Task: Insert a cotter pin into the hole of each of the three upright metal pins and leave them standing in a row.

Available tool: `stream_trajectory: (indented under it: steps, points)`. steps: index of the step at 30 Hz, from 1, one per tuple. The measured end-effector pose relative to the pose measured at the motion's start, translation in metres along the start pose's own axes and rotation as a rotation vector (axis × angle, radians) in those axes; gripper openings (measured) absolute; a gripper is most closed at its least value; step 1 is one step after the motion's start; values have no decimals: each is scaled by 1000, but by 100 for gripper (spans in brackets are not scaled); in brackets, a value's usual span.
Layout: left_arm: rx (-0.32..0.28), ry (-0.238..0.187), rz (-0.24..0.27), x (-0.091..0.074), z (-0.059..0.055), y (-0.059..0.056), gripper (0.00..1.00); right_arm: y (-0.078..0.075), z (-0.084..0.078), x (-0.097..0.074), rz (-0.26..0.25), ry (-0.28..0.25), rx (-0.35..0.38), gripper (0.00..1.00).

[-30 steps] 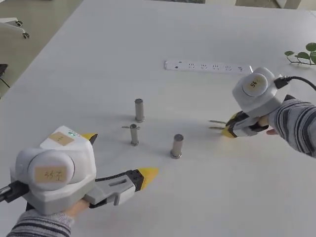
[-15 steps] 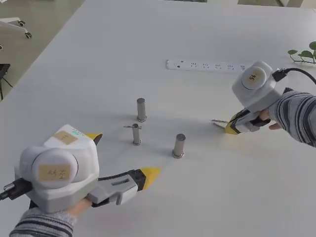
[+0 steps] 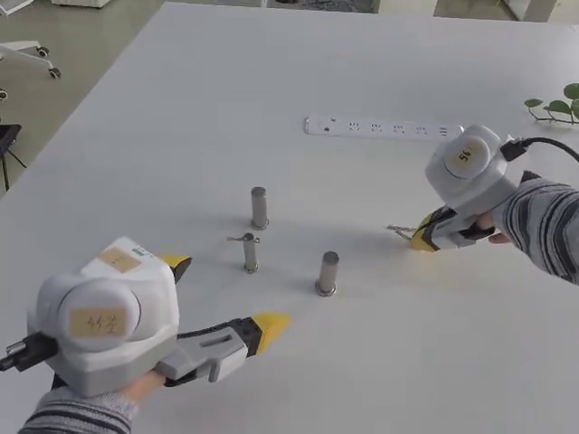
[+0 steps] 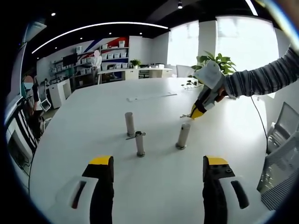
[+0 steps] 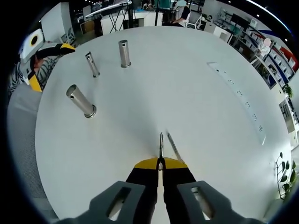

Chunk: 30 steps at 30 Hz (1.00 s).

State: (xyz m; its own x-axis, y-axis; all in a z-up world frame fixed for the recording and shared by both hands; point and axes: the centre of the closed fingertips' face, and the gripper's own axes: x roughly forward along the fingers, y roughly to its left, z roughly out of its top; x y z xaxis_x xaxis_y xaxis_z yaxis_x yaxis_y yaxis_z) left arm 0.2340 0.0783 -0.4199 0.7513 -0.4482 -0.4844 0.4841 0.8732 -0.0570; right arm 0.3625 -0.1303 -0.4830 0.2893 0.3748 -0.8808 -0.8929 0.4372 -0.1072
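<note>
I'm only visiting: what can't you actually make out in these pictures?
- Head view: the holes in the far metal pin and the right metal pin are too small to see.
- Right gripper view: the head of the cotter pin is hidden between the jaws of the right gripper; the thin line beside it may be shadow or a second leg.
- Head view: the plant is cut off by the right edge.

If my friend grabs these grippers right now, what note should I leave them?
Left gripper: jaws open, empty.
Right gripper: shut on a cotter pin, low over the table.
Done: middle pin has its fitted cotter pin through it.
Left to do: far pin and near pin stand upright with no cotter pin in them.
</note>
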Motion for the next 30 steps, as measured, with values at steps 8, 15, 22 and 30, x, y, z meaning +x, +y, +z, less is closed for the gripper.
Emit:
stream_trajectory:
  steps: [8,15,22,30]
  points:
    - [30,5,-41,0,8,-10,65,10,15,-18,-36,-89,-52,0]
    - [49,0,-108,4,23,-25,52,27,27,-33,-54,-152,-82,0]
    - [54,27,-183,14,35,-41,43,41,38,-43,-63,-216,-141,0]
    - [73,44,-245,23,50,-59,31,65,45,-55,-71,-260,-231,0]
